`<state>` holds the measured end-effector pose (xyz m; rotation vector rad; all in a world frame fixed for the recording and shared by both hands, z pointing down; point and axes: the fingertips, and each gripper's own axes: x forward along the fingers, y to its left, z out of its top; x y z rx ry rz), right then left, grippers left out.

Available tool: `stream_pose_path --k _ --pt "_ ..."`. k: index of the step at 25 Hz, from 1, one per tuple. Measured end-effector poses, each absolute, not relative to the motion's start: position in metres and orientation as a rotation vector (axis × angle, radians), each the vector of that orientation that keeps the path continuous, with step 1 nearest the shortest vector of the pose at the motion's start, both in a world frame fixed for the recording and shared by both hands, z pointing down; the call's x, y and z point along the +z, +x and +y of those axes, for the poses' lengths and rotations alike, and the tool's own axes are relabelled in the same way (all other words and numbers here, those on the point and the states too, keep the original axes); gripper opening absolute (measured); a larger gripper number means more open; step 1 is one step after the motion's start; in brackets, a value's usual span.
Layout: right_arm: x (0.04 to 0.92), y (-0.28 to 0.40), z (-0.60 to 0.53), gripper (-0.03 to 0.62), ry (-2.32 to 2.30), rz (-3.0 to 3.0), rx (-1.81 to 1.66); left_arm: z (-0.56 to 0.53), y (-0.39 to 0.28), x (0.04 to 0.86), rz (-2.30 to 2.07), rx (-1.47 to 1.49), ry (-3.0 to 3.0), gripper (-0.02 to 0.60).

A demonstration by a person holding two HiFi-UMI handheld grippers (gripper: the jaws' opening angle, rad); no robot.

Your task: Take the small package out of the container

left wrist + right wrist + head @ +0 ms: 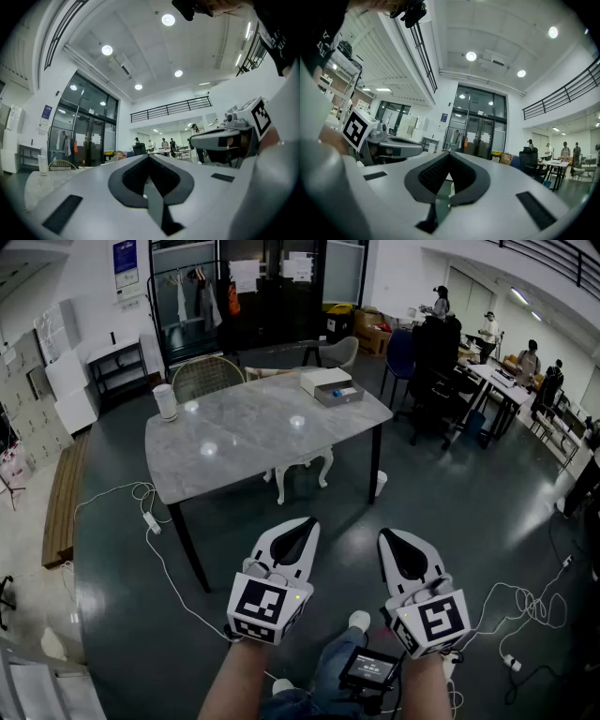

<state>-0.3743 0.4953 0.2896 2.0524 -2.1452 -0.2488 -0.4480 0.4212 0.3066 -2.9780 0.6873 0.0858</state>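
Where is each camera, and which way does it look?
Head view: on the person's head, looking down at both forearms, the left gripper, the right gripper and the marble table.
Left gripper view: on the left gripper, looking level along its shut jaws; the right gripper shows at right.
Right gripper view: on the right gripper, level along its shut jaws; the left gripper shows at left.
Shared: both gripper views face the glass doors.

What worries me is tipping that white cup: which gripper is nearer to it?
Left. In the head view the left gripper hangs short of the table, below and right of the white cup; the right gripper sits beside it, farther right.
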Motion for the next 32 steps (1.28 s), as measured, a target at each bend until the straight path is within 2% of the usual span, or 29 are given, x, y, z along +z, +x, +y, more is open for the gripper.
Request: stream_pose_path --k 7,13,32 --pt "0.295 -0.370 0.500 0.025 2.049 -2.152 -0.211 0.423 -0.446 0.306 0.693 0.061 -2.971 0.011" --pt "0.307 -0.330 0.477 0.025 2.093 -2.150 -0.156 0.399 -0.415 0.318 0.707 0.008 -2.981 0.011" --pt "0.295 -0.107 0.310 0.025 1.960 -2.282 -0.124 0.240 -0.183 0.305 0.816 -0.013 -2.984 0.011"
